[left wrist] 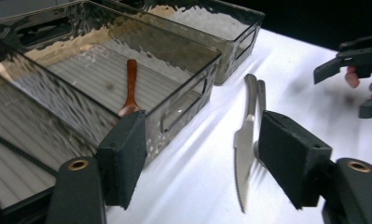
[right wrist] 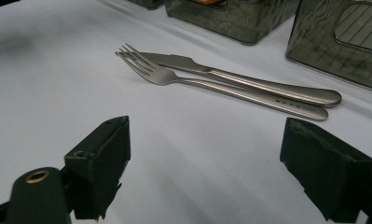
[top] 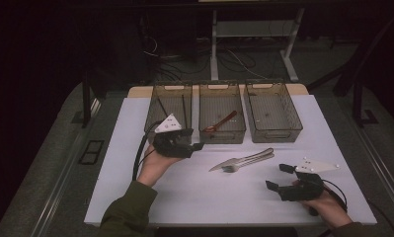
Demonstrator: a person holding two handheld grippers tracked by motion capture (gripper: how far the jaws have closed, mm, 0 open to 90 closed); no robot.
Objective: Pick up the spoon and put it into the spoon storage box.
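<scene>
Left tongs (top: 197, 146) released, nothing between the pads, hovering just before the smoky bins (top: 222, 118). Right tongs (top: 279, 177) released too, wide and bare above the white bench (top: 135, 128). Between both tongs, knife (top: 241, 159) and fork (top: 251, 161) touching, side by side. Beyond the left tongs, brown spoon (left wrist: 129, 88) inside the middle bin.

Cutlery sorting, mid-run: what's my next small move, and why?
Probably ease the open right gripper forward to the fork: it lies beside the knife on the table, straight ahead of empty jaws, and the right bin looks empty.
</scene>
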